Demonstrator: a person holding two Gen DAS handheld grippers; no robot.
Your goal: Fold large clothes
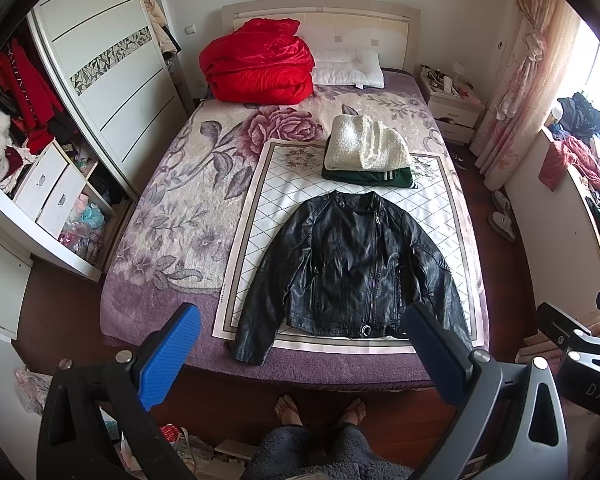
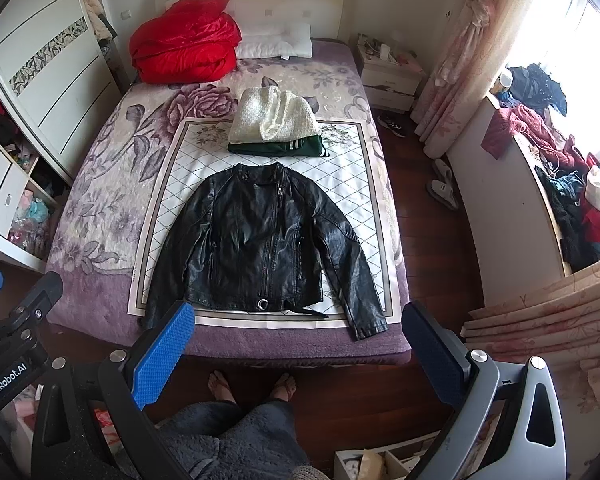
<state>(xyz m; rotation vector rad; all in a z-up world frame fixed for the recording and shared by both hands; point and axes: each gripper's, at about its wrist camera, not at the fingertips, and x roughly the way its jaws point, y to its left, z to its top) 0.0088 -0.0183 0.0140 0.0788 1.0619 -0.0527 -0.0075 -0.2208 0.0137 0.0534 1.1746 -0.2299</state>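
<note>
A black leather jacket (image 1: 352, 264) lies flat and face up on a white diamond-pattern mat (image 1: 260, 216) on the bed, collar away from me, sleeves spread toward the near edge. It also shows in the right wrist view (image 2: 260, 240) on the mat (image 2: 180, 176). My left gripper (image 1: 300, 356) is open and empty, held above the floor in front of the bed's near edge. My right gripper (image 2: 300, 356) is open and empty, at the same distance from the jacket.
Behind the jacket a folded white fleece (image 1: 366, 142) sits on a folded green garment (image 1: 368, 178). A red duvet (image 1: 260, 66) and a pillow (image 1: 348, 68) lie at the headboard. A wardrobe (image 1: 100, 80) stands left, a nightstand (image 1: 454, 110) and cluttered ledge (image 2: 560, 184) right.
</note>
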